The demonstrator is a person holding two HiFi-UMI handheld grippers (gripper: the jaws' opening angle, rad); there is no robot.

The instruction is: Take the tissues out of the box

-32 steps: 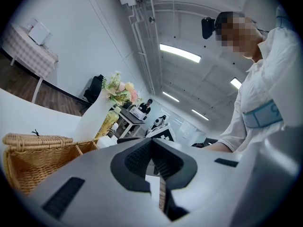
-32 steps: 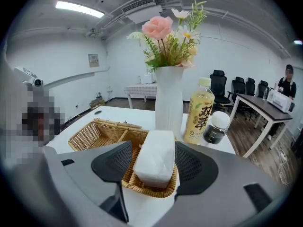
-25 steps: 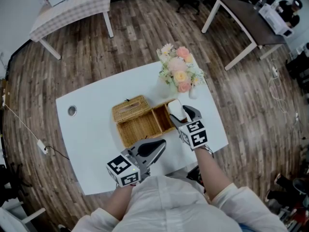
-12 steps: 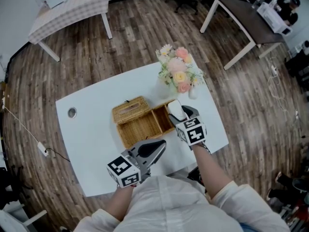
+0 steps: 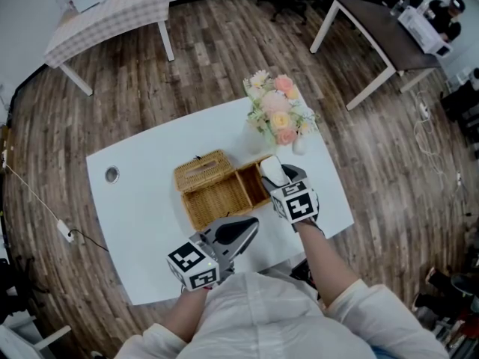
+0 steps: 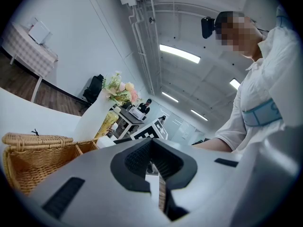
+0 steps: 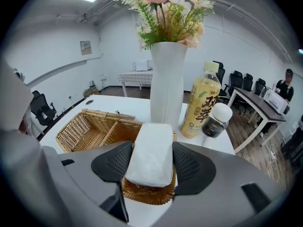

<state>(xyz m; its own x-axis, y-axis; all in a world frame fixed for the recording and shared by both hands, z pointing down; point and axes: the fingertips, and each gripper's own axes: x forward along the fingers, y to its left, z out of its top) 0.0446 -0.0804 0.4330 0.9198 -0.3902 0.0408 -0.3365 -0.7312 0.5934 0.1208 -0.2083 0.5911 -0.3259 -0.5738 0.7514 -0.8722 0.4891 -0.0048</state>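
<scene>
A wicker box [image 5: 217, 191] with its lid [image 5: 200, 169] swung back stands mid-table. It shows as a divided basket [image 7: 90, 126] in the right gripper view. My right gripper [image 5: 281, 178] is shut on a white tissue pack [image 5: 271, 172], and the pack [image 7: 150, 157] sits between the pads just above the box's right-hand compartment. Down near the table's front edge, my left gripper [image 5: 243, 229] points toward the box with its jaws together and nothing in them. From its own view the box [image 6: 38, 155] lies to the left of the left gripper [image 6: 154, 163].
A white vase of flowers [image 5: 277, 114] stands just behind the box, its body [image 7: 166, 84] close beyond the pack. A tea bottle [image 7: 203, 105] and a small dark jar [image 7: 215, 119] stand beside it. The white table [image 5: 142, 208] has a cable hole [image 5: 111, 173] at far left.
My right gripper with the tissue pack has shifted slightly back and left over the box. The left gripper has stayed put.
</scene>
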